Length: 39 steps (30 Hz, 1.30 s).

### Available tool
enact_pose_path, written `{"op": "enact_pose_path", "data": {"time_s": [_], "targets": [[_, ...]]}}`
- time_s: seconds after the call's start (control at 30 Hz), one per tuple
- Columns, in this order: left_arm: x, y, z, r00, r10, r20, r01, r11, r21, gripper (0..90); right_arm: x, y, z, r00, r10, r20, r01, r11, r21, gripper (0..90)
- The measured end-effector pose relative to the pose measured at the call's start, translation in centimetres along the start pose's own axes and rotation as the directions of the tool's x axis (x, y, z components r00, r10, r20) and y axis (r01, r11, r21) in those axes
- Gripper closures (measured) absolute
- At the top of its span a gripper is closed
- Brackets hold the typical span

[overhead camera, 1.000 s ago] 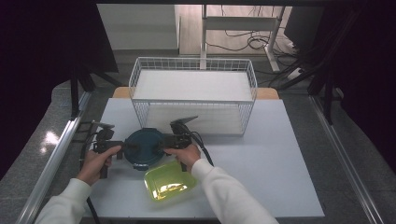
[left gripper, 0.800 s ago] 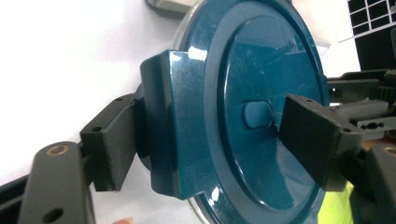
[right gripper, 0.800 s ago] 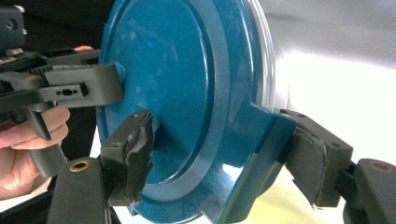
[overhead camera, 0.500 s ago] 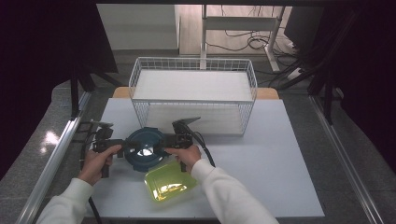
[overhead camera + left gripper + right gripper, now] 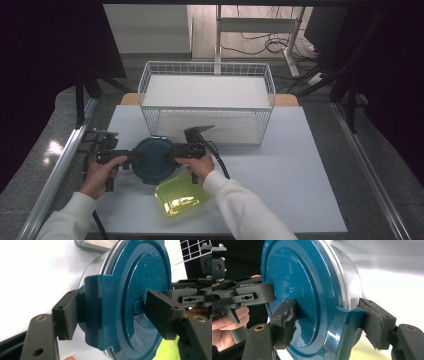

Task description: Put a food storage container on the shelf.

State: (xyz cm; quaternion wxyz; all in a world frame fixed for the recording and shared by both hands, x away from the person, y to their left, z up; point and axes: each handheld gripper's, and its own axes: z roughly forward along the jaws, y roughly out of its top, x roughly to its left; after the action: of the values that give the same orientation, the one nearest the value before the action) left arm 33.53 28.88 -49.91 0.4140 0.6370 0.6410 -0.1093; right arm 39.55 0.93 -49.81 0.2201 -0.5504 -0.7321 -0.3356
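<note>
The round teal-lidded container (image 5: 154, 160) sits between the two grippers. The left gripper (image 5: 131, 156) clamps one lid latch tab (image 5: 96, 315), its jaws having just closed onto it. The right gripper (image 5: 176, 152) clasps the opposite latch tab (image 5: 350, 315), jaws likewise just closing. A yellow-green container (image 5: 181, 195) lies just below the right gripper.

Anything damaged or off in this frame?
Yes: the right hand-held gripper has worn pads, their foam edges frayed and torn where they clamp the latch tab of the teal lid. The lid sits level on its round container; nothing is spilled.
</note>
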Motion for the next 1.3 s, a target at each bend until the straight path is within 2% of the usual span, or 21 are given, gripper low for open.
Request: {"op": "enact_pose_path", "data": {"time_s": [0.27, 0.8, 1.1, 1.3], "targets": [[-0.6, 0.3, -0.7, 0.9998, 0.020, -0.002, -0.020, 0.9998, -0.010, 31.2, 0.3, 0.1, -0.4, 0.9998, -0.010, -0.015, 0.009, 1.000, -0.020, 32.0], [-2.9, 0.8, -2.5, 0.9979, 0.063, -0.014, -0.063, 0.9973, -0.039, 32.3, 1.8, 0.1, -2.3, 0.9987, -0.028, -0.043, 0.026, 0.998, -0.065, 31.7], [-4.5, 1.0, -3.9, 0.9958, 0.089, -0.023, -0.090, 0.9944, -0.055, 32.4, 3.0, -0.1, -3.7, 0.9972, -0.055, -0.050, 0.051, 0.995, -0.088, 31.7], [-5.9, 1.0, -4.4, 0.9948, 0.101, -0.011, -0.102, 0.9925, -0.067, 32.8, 3.7, -0.2, -5.2, 0.9959, -0.082, -0.039, 0.077, 0.991, -0.106, 31.8]]}}
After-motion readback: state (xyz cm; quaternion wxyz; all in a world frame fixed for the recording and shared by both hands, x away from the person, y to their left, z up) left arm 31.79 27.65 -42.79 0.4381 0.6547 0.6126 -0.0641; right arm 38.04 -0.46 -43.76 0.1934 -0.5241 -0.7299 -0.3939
